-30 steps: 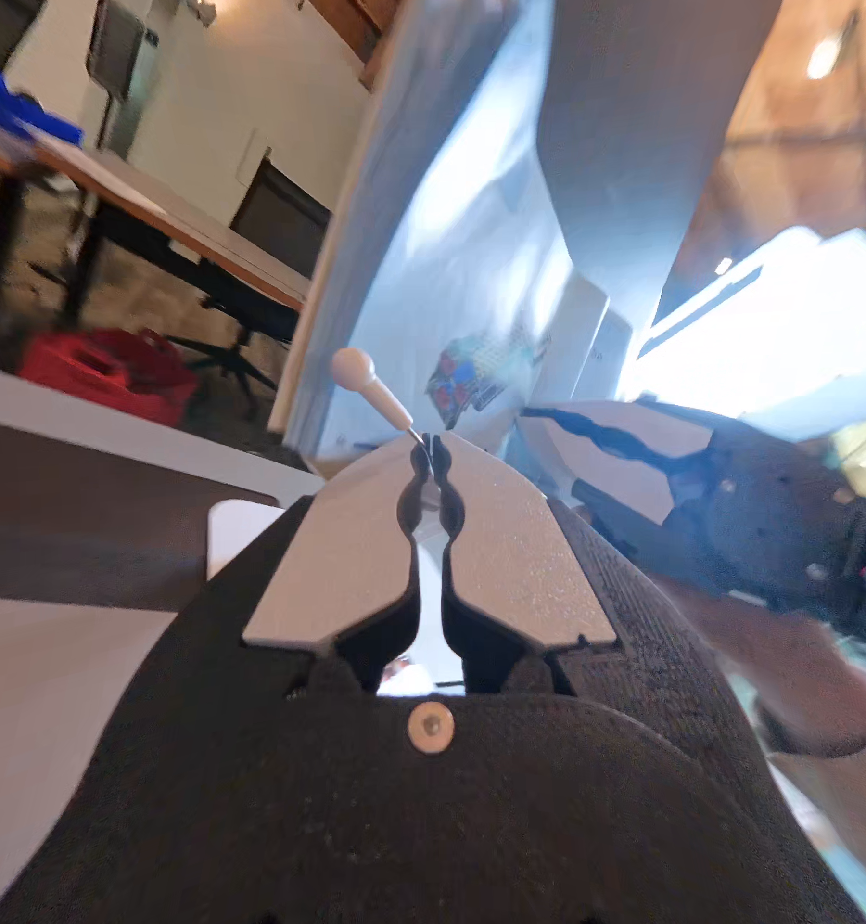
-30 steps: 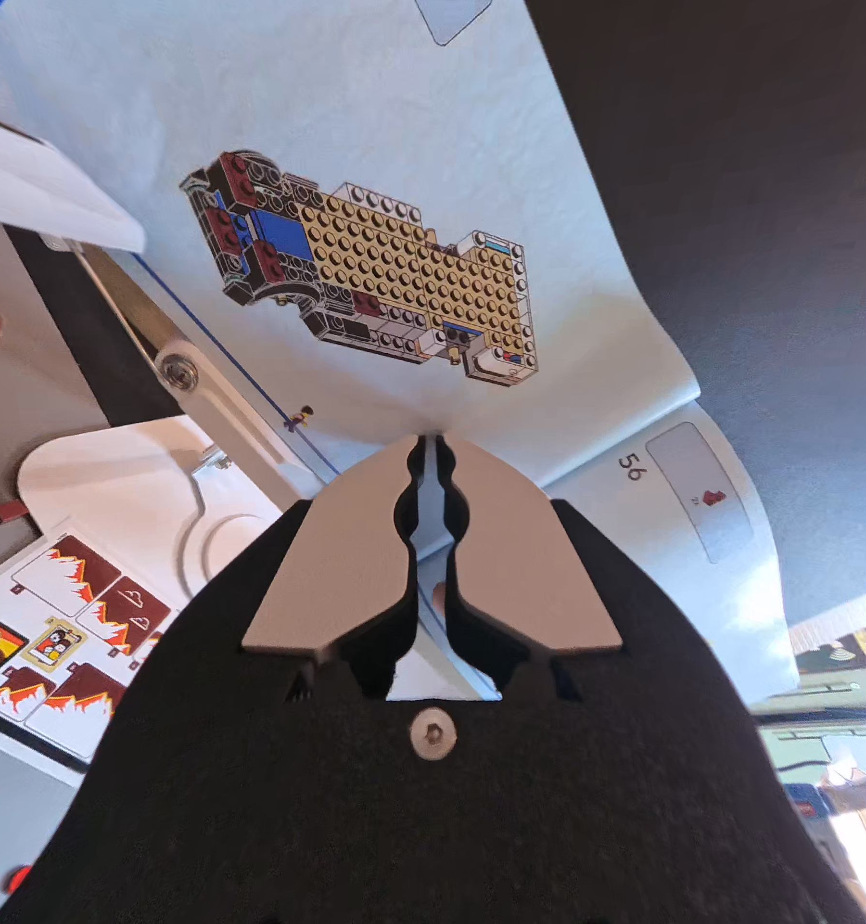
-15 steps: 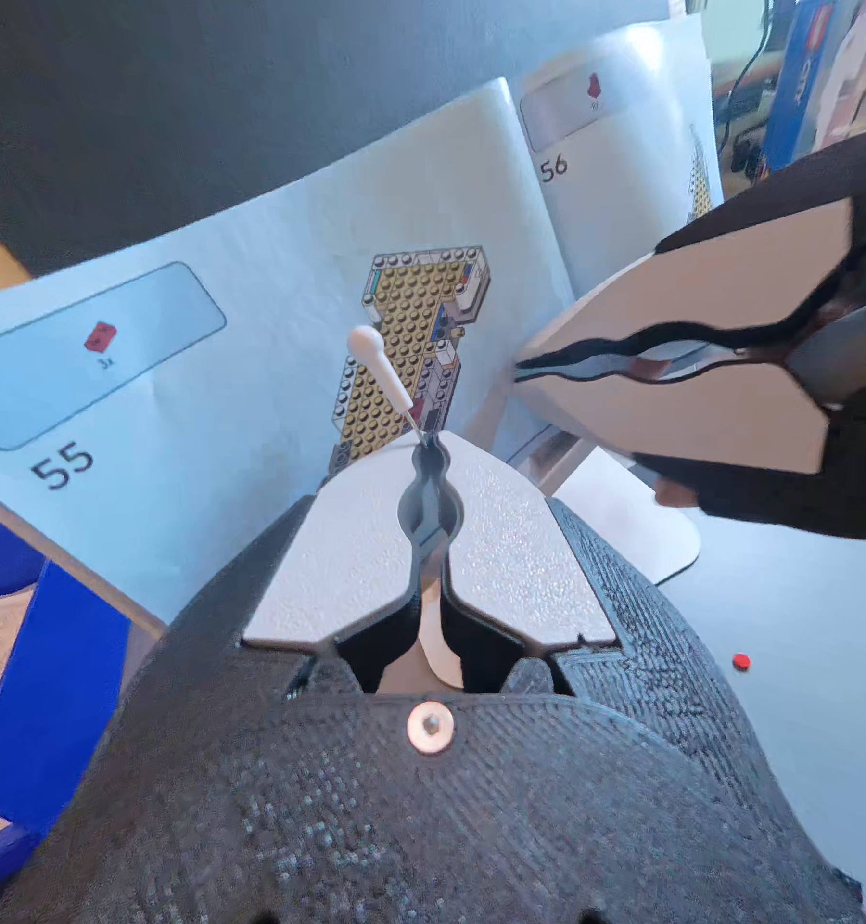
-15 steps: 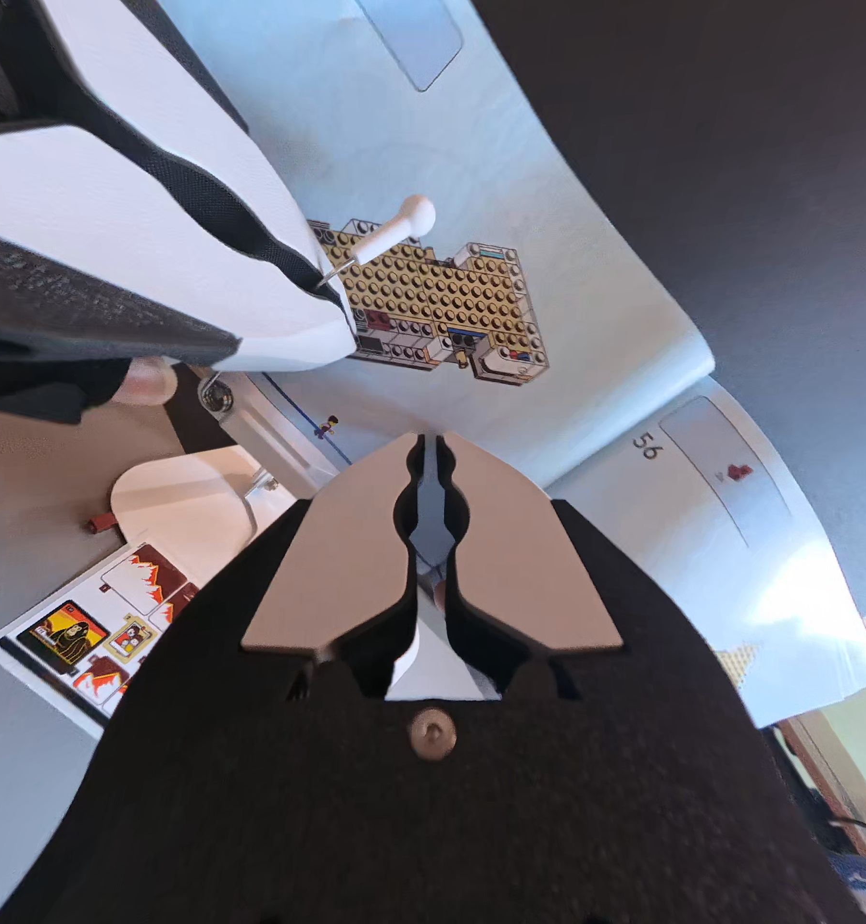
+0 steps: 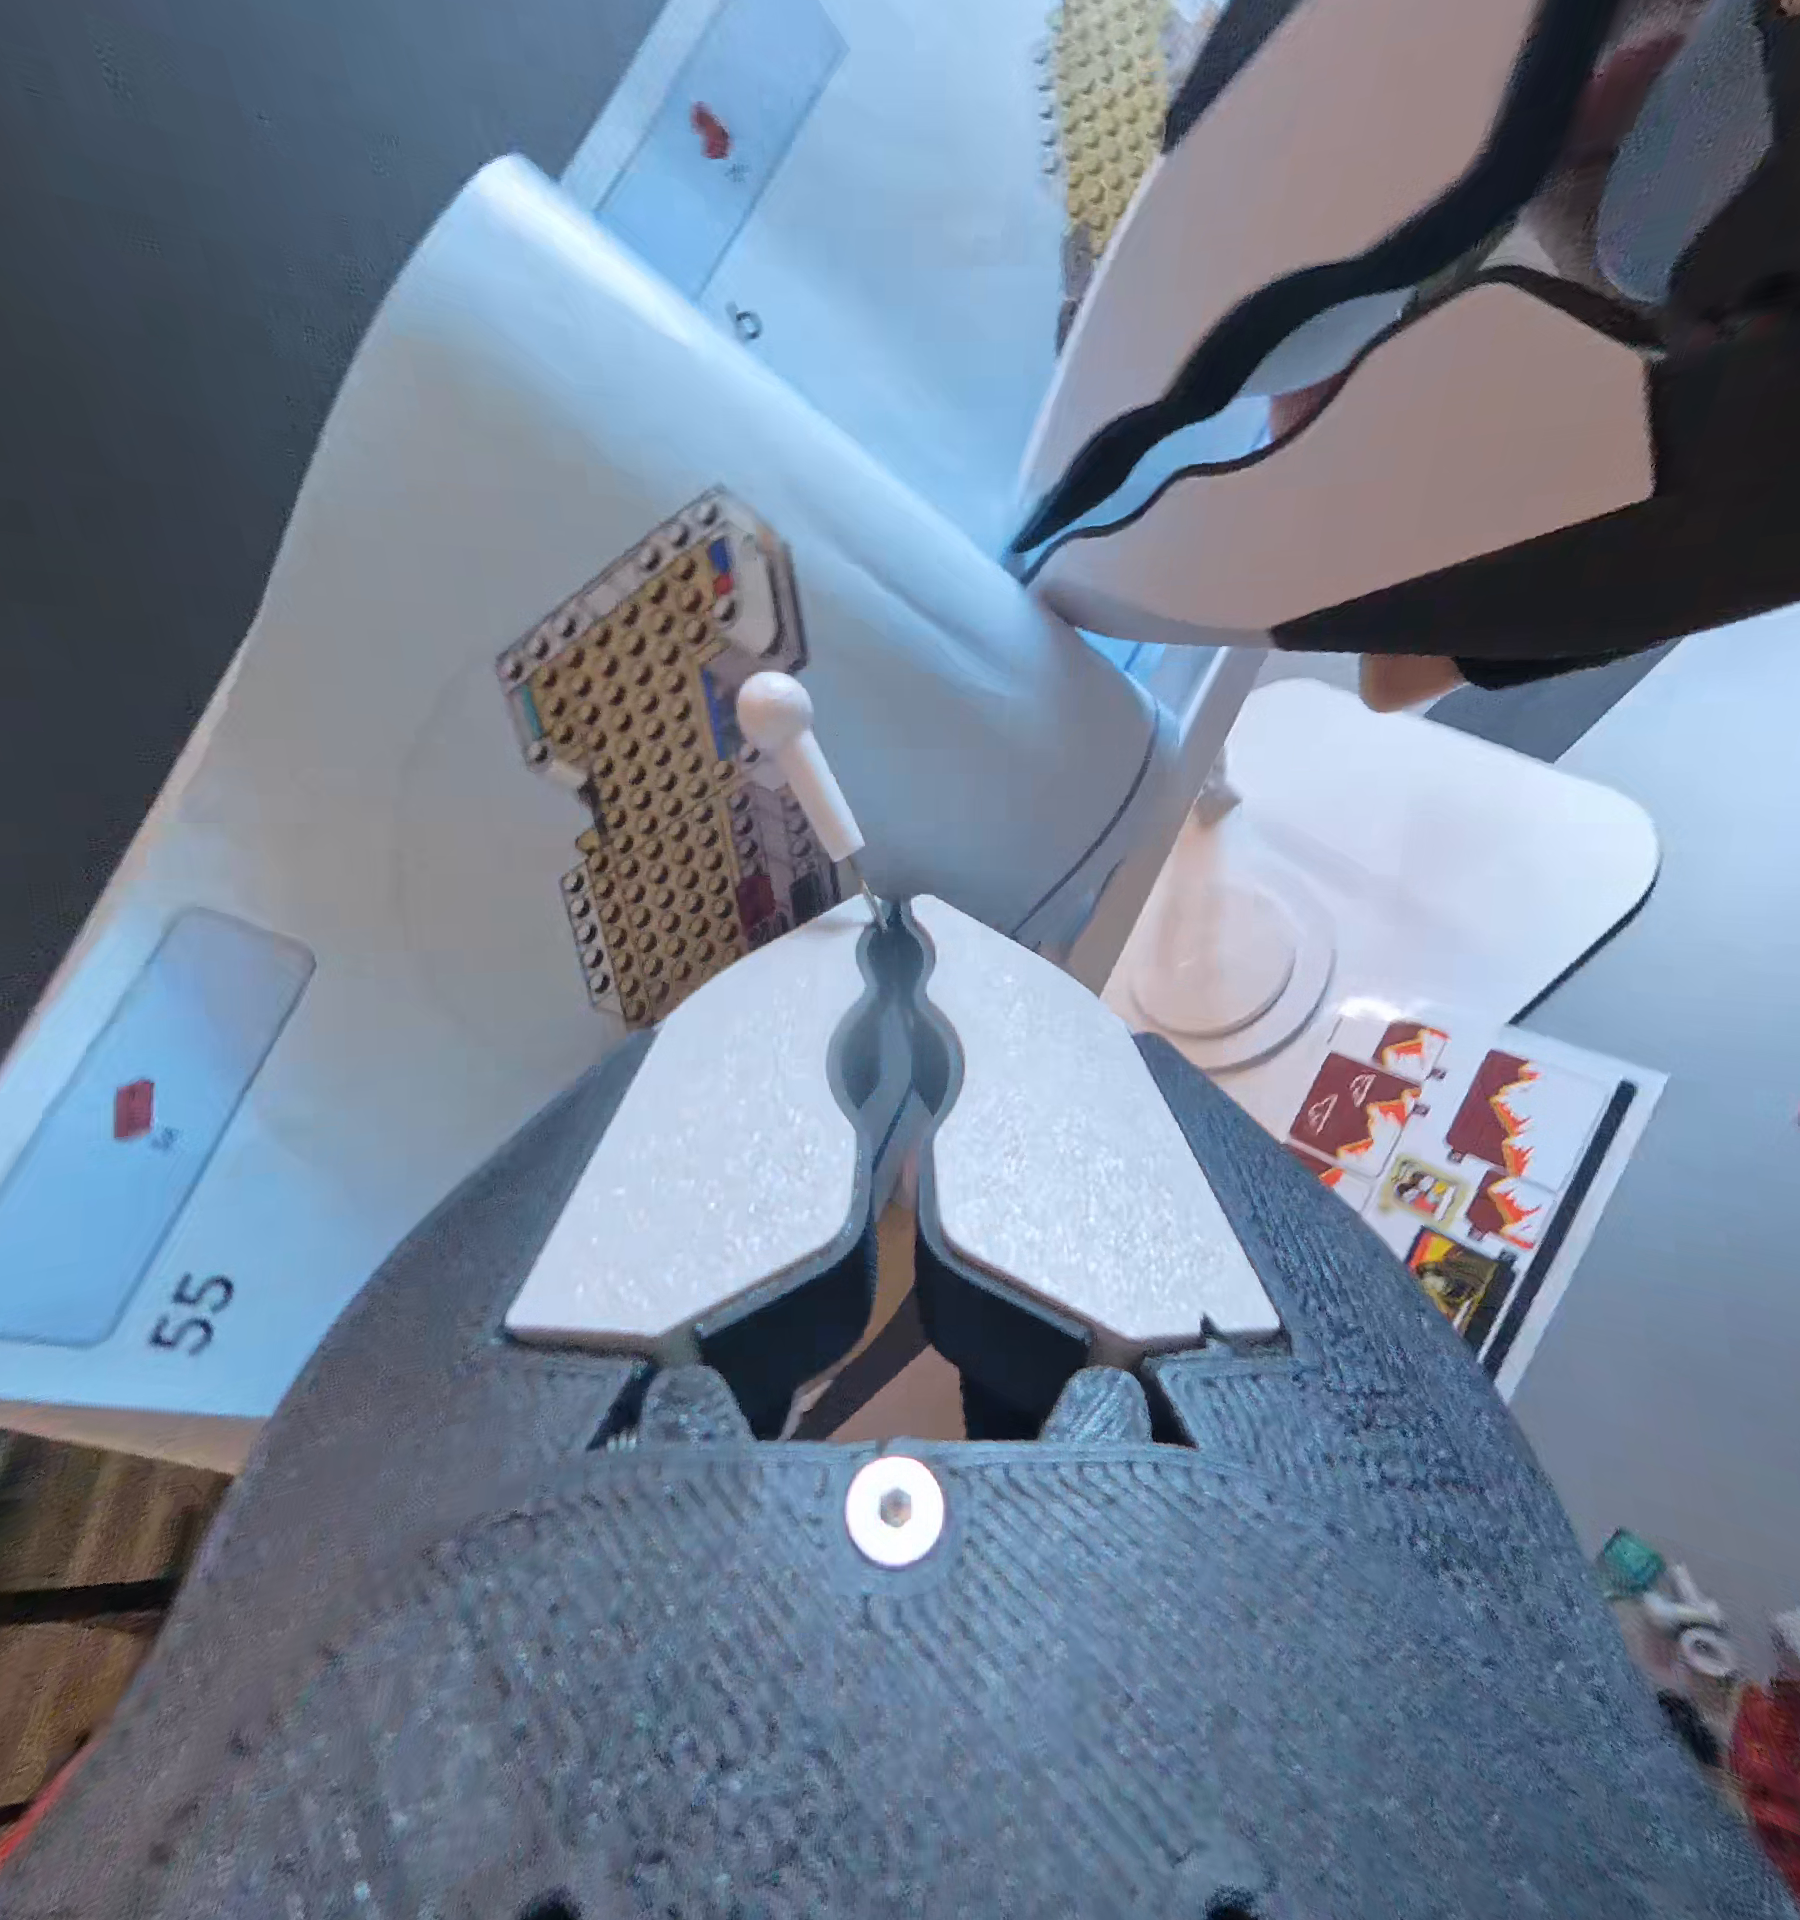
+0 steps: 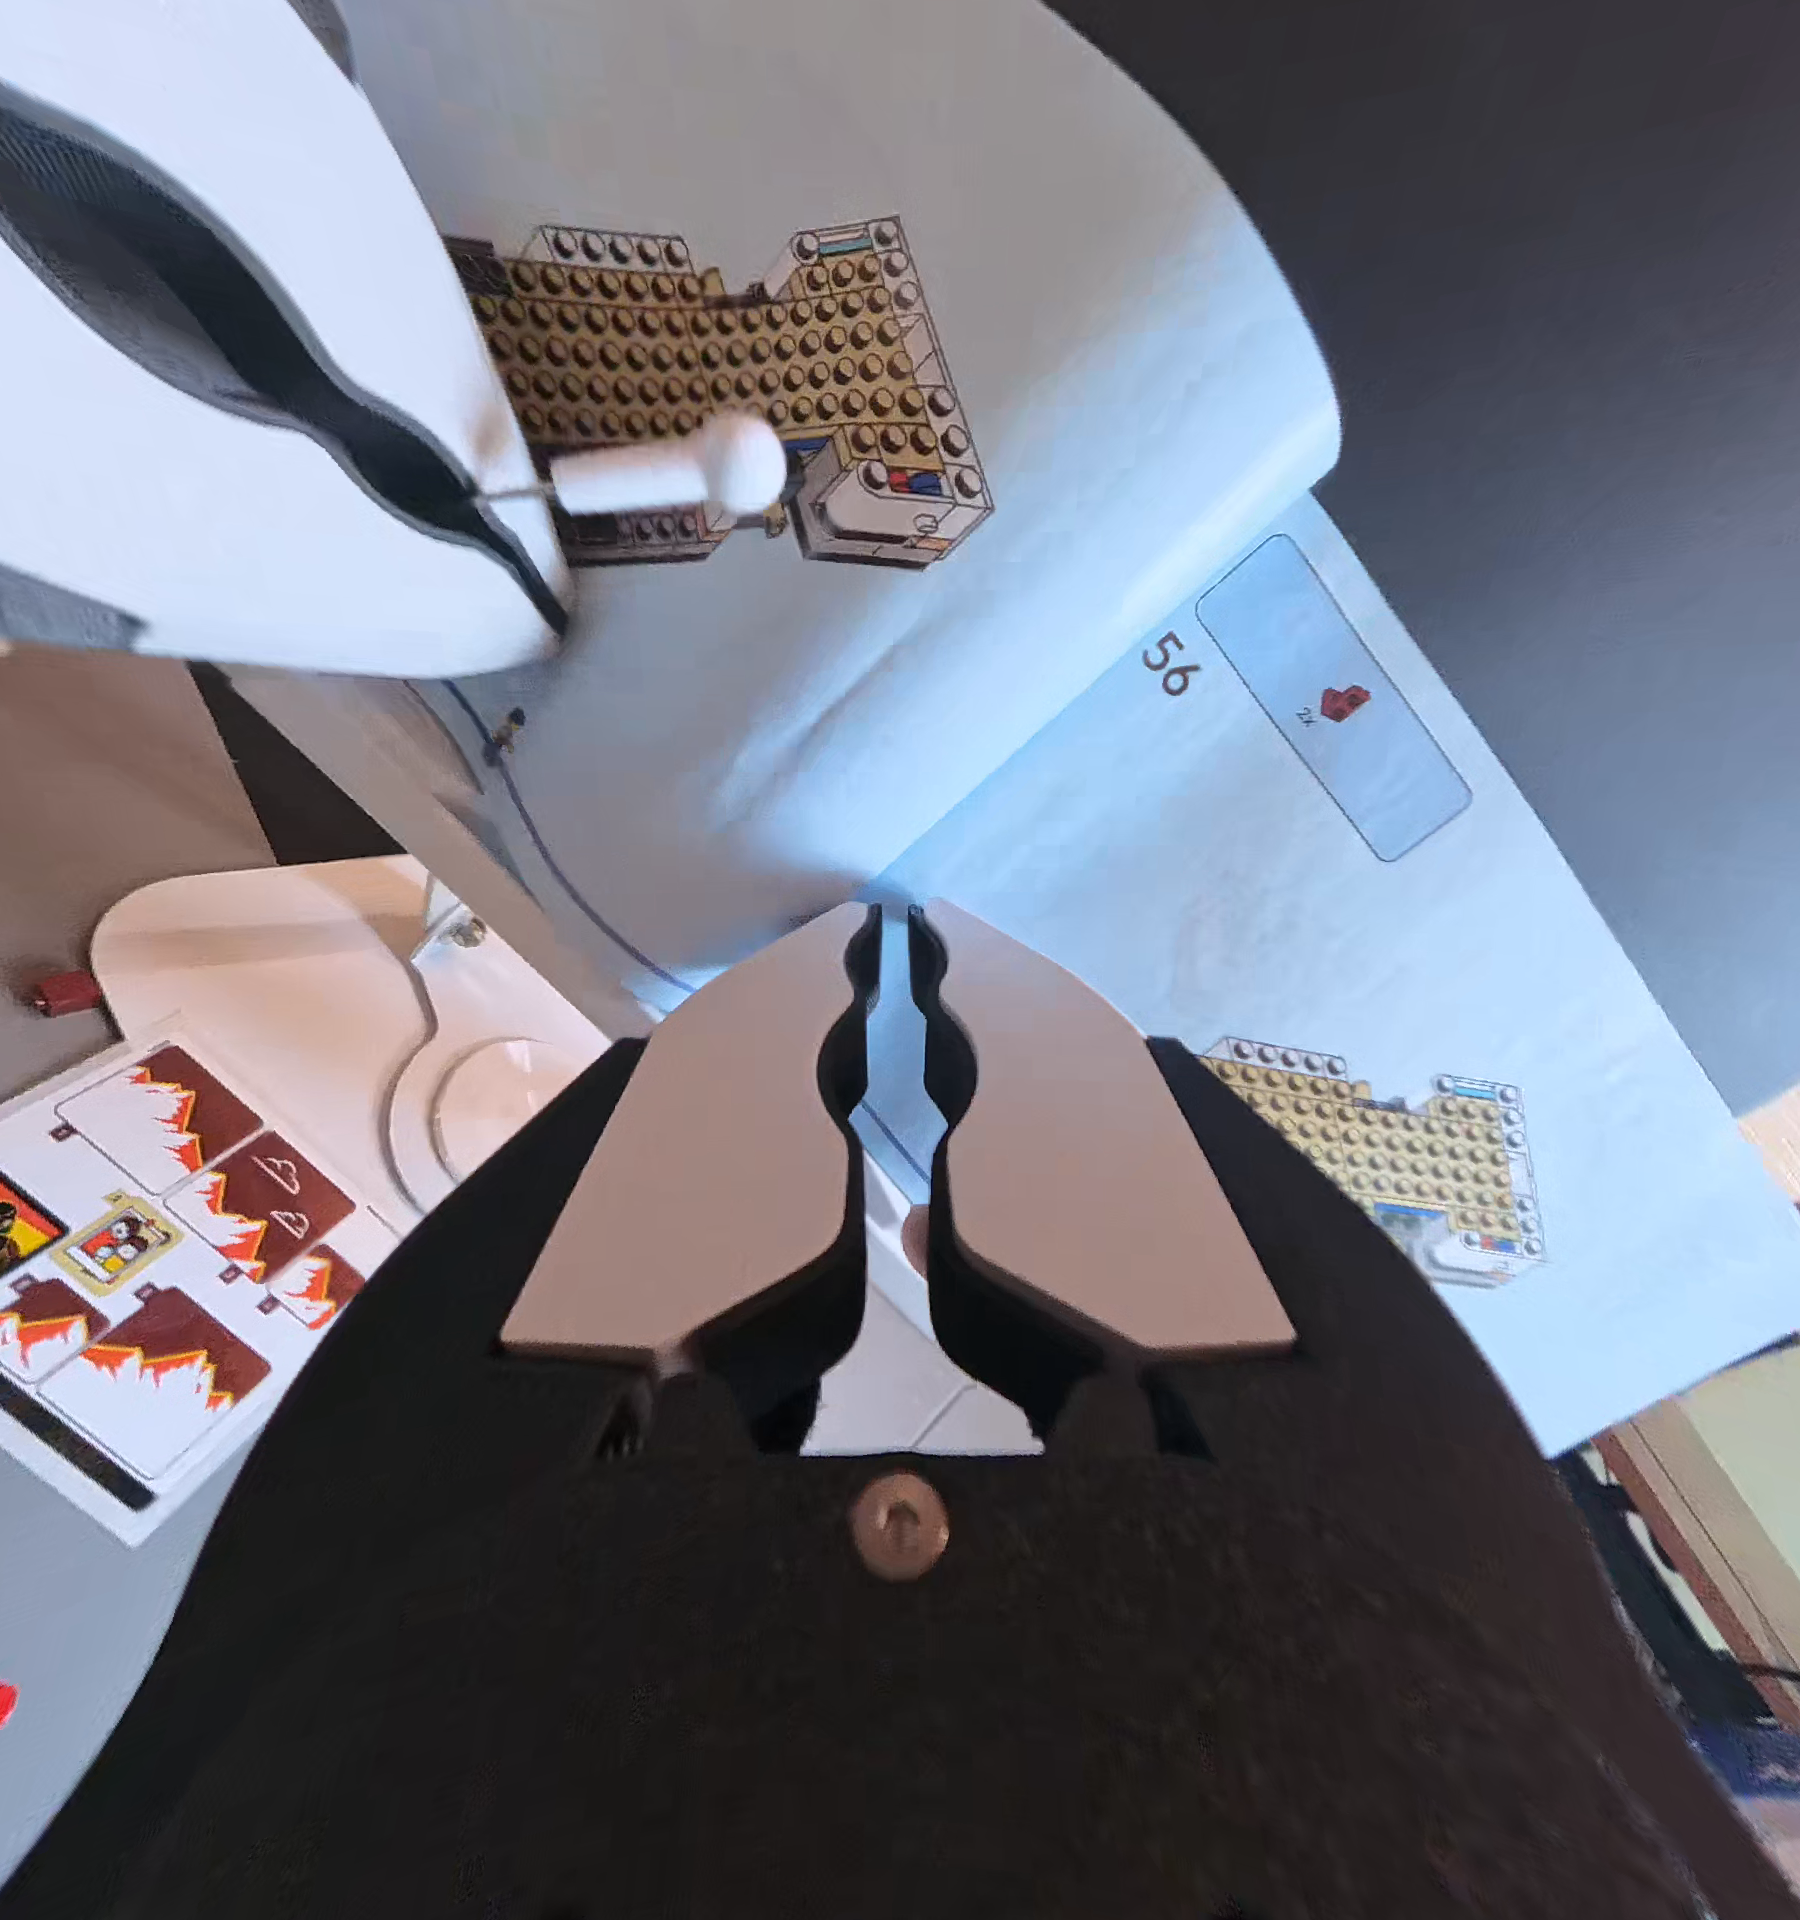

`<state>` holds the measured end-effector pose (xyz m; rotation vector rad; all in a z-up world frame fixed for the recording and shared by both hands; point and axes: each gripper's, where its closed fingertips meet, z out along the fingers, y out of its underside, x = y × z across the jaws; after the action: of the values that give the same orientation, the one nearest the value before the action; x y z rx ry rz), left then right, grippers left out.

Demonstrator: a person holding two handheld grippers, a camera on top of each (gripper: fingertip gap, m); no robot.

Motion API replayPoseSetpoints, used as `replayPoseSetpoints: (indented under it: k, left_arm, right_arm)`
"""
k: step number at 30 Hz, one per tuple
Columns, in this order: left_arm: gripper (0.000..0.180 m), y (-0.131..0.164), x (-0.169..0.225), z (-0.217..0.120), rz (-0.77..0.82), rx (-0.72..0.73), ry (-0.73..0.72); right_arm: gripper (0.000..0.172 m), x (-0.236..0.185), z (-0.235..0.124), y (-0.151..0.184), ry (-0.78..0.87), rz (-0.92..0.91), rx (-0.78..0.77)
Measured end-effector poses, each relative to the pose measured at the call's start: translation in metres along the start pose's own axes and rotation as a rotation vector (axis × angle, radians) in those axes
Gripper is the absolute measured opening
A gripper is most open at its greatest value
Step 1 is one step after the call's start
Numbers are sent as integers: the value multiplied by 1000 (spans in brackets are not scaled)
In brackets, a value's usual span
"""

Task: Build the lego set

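Page (image 6: pixel 979 644) now curled over (mid-turn)

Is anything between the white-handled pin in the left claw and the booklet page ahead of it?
Nothing visible. The pin juts from the left claw toward the brick drawing on the page; the right claw sits off to the side, at that page's curled edge.

A thin metal pin with a white, ball-ended plastic handle (image 5: pixel 794 767) is pinched by its bare metal end at the very tips of the left gripper (image 5: pixel 894 914), the handle slanting up and away in front of a pale blue building-brick instruction booklet (image 5: pixel 376 665). One curled page (image 6: pixel 979 644) of that propped-up booklet is caught edge-on between the fingers (image 6: pixel 771 1039) of the right gripper (image 6: pixel 893 912), with the next page lying open behind it.
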<state>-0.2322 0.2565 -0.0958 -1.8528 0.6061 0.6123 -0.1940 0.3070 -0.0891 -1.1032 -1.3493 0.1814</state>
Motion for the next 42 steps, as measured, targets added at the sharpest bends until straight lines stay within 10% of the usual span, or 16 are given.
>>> replayPoseSetpoints:
  k: [9,17,33,42]
  left_arm:
    - [5,0,7,-3,191,-11,51]
    - [5,0,0,-9,-41,89,114]
    - [17,2,20,9,376,-73,60]
    - [42,4,12,-11,79,68,63]
  right_arm:
    - [2,-11,0,-12,-12,56,64]
    - [4,-27,-2,-30,-90,138,143]
    - [10,-11,-27,-16,-143,358,193]
    - [77,104,-38,77,54,614,62]
